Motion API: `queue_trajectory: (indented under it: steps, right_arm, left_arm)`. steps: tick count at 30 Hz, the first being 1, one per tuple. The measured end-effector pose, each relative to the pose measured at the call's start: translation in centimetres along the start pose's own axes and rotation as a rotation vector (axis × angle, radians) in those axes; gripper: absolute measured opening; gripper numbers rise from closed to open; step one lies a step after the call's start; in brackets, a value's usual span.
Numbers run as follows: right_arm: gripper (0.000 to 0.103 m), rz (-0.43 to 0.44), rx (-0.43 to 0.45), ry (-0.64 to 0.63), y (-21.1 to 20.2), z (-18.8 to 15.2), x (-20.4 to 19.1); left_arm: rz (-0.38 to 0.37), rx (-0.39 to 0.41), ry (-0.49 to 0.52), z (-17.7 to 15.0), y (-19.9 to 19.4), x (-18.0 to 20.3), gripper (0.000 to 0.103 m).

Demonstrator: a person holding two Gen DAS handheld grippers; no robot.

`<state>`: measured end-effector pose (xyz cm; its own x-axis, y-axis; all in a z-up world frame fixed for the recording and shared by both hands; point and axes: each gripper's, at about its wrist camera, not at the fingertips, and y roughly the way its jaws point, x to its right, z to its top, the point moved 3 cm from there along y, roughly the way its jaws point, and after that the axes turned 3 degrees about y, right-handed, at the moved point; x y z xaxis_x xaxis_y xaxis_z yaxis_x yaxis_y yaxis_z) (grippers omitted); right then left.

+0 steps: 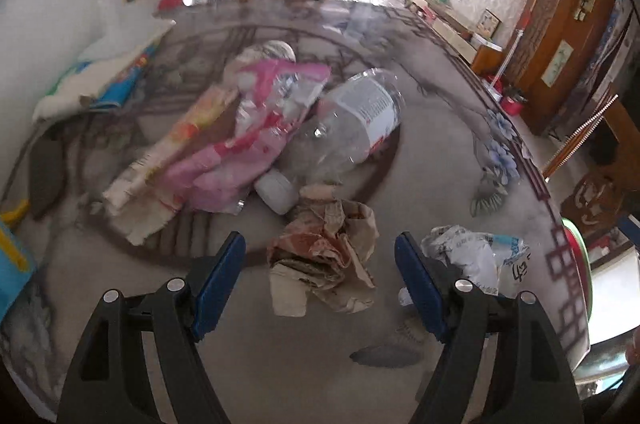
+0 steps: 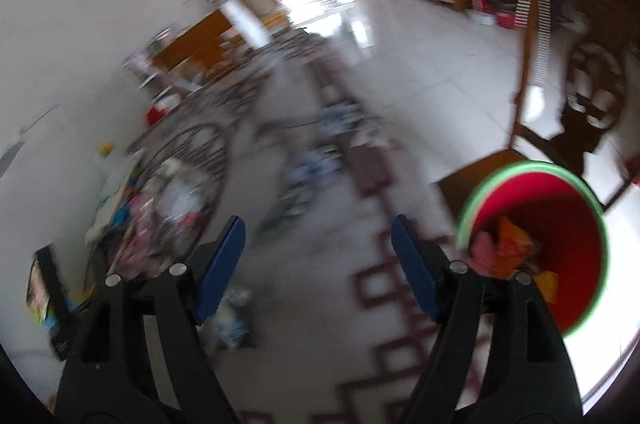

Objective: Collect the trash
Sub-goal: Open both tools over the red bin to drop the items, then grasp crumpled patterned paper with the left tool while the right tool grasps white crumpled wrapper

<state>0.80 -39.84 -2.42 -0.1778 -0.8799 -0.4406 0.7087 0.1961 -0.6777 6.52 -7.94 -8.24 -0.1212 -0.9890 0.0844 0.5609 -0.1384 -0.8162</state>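
Trash lies piled on a patterned glass table (image 1: 440, 152): a clear plastic bottle (image 1: 360, 116), a pink wrapper (image 1: 256, 136), a long paper wrapper (image 1: 168, 160), a white cap (image 1: 276, 190), a crumpled brown paper (image 1: 326, 256) and a crumpled white plastic bag (image 1: 472, 256). My left gripper (image 1: 320, 256) hovers open over the brown paper, which shows between its blue pads without touching them. The right wrist view is blurred. My right gripper (image 2: 318, 236) is open and empty above the table. To its right stands a red bin with a green rim (image 2: 520, 166), holding pink and orange scraps.
A white and blue bag (image 1: 100, 72) lies at the table's left side, and a blue and yellow object (image 1: 12, 256) at the near left edge. A wooden chair (image 2: 580, 84) stands behind the bin. The bin's rim (image 1: 576, 244) shows past the table's right edge.
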Motion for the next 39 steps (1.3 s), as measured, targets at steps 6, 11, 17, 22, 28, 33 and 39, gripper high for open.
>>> queue_trajectory:
  steps: [6,11,17,22,28,33,39]
  right_arm:
    - [0.055,0.135,-0.122,-0.124,2.5,-1.8,-5.5]
    - [0.053,0.166,-0.169,-0.225,4.0,-3.2,-9.0]
    - [0.051,0.170,-0.221,-0.336,5.5,-5.0,-12.3]
    - [0.045,0.137,-0.264,-0.422,7.2,-6.8,-14.8]
    - [0.045,0.089,-0.312,-0.456,8.9,-8.0,-15.6]
    - [0.045,0.056,-0.333,-0.464,9.6,-8.3,-15.4]
    - [0.045,0.019,-0.308,-0.577,9.5,-9.2,-16.5]
  left_arm:
    - [0.012,-0.063,0.019,-0.2,3.0,0.2,0.061]
    - [-0.001,-0.024,0.002,-0.9,1.9,-0.5,0.033]
    - [-0.037,0.009,-0.049,-2.8,-1.0,-2.2,0.031]
    - [-0.019,0.013,-0.051,-4.4,-2.3,-3.2,0.031]
    - [0.010,0.019,-0.022,-4.8,-2.3,-3.5,0.032]
    - [0.001,-0.001,-0.039,-5.2,-1.6,-4.2,0.033]
    - [0.000,-0.004,-0.040,-5.4,-1.4,-4.2,0.037]
